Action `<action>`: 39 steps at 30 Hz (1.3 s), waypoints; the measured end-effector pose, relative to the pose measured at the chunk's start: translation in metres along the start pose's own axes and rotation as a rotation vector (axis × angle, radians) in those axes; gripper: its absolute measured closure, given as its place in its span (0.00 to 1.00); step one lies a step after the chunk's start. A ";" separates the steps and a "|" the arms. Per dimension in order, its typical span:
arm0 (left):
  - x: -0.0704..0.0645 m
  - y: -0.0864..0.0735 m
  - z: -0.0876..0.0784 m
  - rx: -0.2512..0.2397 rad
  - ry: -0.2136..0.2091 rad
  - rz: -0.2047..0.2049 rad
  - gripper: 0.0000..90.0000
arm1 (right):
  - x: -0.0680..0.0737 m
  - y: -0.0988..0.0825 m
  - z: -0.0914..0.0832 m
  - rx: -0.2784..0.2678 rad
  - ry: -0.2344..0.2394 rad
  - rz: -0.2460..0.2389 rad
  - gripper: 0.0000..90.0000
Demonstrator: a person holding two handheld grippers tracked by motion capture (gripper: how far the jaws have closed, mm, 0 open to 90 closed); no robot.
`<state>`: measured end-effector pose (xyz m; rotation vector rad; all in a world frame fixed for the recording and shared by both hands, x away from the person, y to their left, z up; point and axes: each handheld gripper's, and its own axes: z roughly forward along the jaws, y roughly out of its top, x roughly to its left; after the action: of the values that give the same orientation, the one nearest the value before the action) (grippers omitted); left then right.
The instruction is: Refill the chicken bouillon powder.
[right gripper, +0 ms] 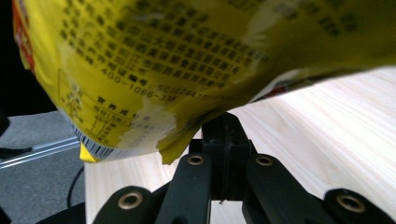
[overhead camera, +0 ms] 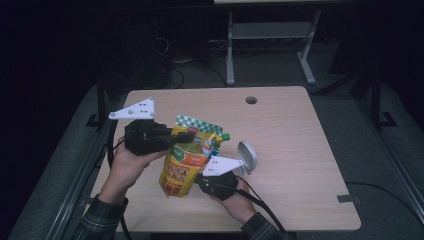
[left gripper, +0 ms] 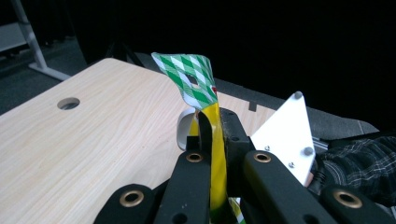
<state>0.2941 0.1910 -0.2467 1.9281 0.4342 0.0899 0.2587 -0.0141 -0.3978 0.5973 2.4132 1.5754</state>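
Observation:
A yellow stand-up pouch with a green-and-white checked top and a green cap hangs tilted above the wooden table. My left gripper is shut on the pouch's upper left edge. In the left gripper view the jaws pinch the yellow film, and the checked top rises above them. My right gripper sits at the pouch's lower right. In the right gripper view its jaws stand shut at the bottom seam of the pouch, whose printed back hangs just above them.
A white round object lies on the table just right of the pouch, also seen as a white ring behind the jaws. A cable hole is near the far edge. A grey desk frame stands beyond the table.

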 end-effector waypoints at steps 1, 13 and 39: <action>0.001 0.000 0.001 0.006 0.001 -0.002 1.00 | 0.001 -0.001 0.001 -0.001 0.009 0.001 1.00; 0.008 0.002 0.018 0.038 -0.004 -0.024 1.00 | 0.005 -0.008 0.003 -0.029 0.056 0.008 1.00; 0.009 0.003 0.044 0.110 -0.002 -0.046 1.00 | 0.016 -0.009 0.009 -0.078 0.124 -0.008 1.00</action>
<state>0.3146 0.1540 -0.2629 2.0244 0.4899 0.0346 0.2462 -0.0026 -0.4089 0.4892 2.4241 1.7419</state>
